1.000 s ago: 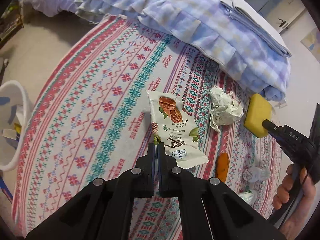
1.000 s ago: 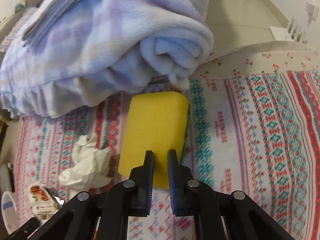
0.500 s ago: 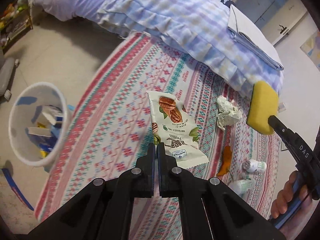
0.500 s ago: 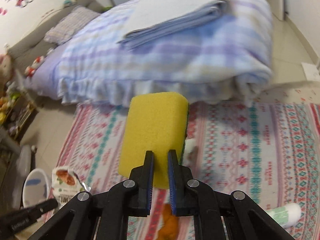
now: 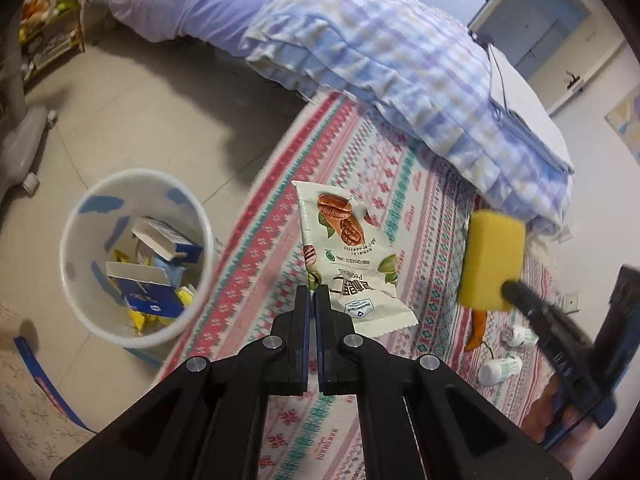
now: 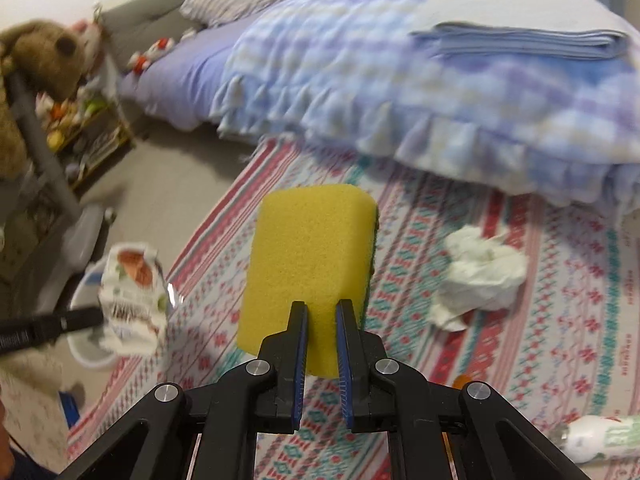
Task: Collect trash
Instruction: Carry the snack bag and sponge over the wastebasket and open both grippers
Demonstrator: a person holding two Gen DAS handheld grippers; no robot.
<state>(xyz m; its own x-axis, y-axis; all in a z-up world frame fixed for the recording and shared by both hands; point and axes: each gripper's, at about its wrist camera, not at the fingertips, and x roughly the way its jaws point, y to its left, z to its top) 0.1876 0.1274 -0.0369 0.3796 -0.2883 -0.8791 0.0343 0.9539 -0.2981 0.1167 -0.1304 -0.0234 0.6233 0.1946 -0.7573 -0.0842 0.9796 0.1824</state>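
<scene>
My left gripper [image 5: 312, 294] is shut on a white pecan snack wrapper [image 5: 348, 260] and holds it in the air over the patterned rug, to the right of a white trash bin [image 5: 80, 216]. My right gripper [image 6: 322, 314] is shut on a yellow sponge [image 6: 310, 264], also lifted; the sponge shows in the left wrist view [image 5: 490, 260] too. The wrapper [image 6: 132, 300] and the bin [image 6: 82, 350] behind it show at the left of the right wrist view. A crumpled white tissue [image 6: 478, 276] lies on the rug.
The bin holds blue and white boxes [image 5: 160, 268] and yellow scraps. An orange peel [image 5: 476, 330] and two small white bottles [image 5: 500, 368] lie on the rug [image 5: 352, 148]. A bed with a plaid blanket [image 5: 384, 60] borders the rug. A shelf with toys [image 6: 76, 120] stands at left.
Both grippers have risen and swung left toward the bin, carrying the wrapper and the sponge. The bin has come fully into the left wrist view.
</scene>
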